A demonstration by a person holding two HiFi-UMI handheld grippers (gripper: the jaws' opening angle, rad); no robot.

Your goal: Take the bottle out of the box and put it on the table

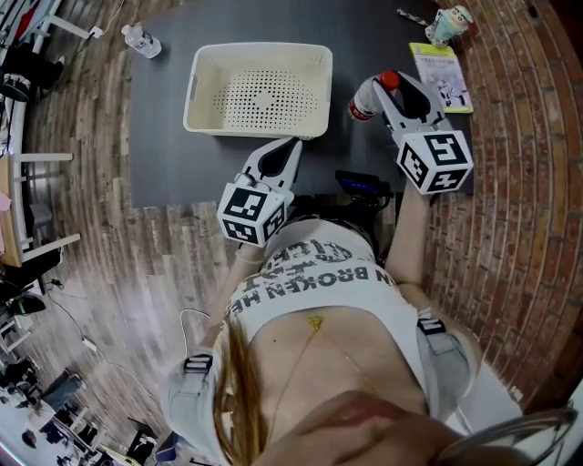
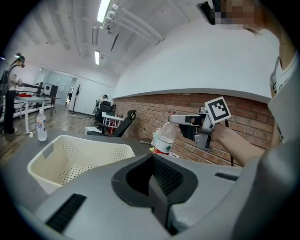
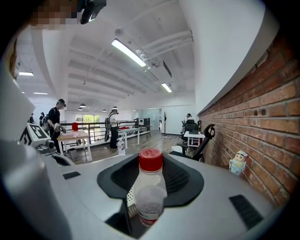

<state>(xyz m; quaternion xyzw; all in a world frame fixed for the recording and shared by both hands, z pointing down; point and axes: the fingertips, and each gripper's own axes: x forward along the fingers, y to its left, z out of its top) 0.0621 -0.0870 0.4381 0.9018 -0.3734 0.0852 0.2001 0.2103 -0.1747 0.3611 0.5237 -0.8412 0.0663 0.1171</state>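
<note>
A white perforated basket (image 1: 260, 89) stands on the dark grey table (image 1: 164, 136); the part of its inside that I see holds nothing. To its right, outside it, my right gripper (image 1: 387, 91) is shut on a clear bottle (image 1: 367, 100) with a red cap and a red-and-white label. The same bottle (image 3: 150, 197) stands nearly upright between the jaws in the right gripper view. In the left gripper view the bottle (image 2: 165, 139) hangs past the basket (image 2: 79, 159); its base is hidden. My left gripper (image 1: 284, 150) hovers at the basket's near rim, jaws together and holding nothing.
A small water bottle (image 1: 141, 41) stands at the table's far left corner. A booklet (image 1: 440, 75) and a small figurine (image 1: 449, 23) lie at the far right, next to the brick wall. A black device (image 1: 364, 187) sits at the near edge.
</note>
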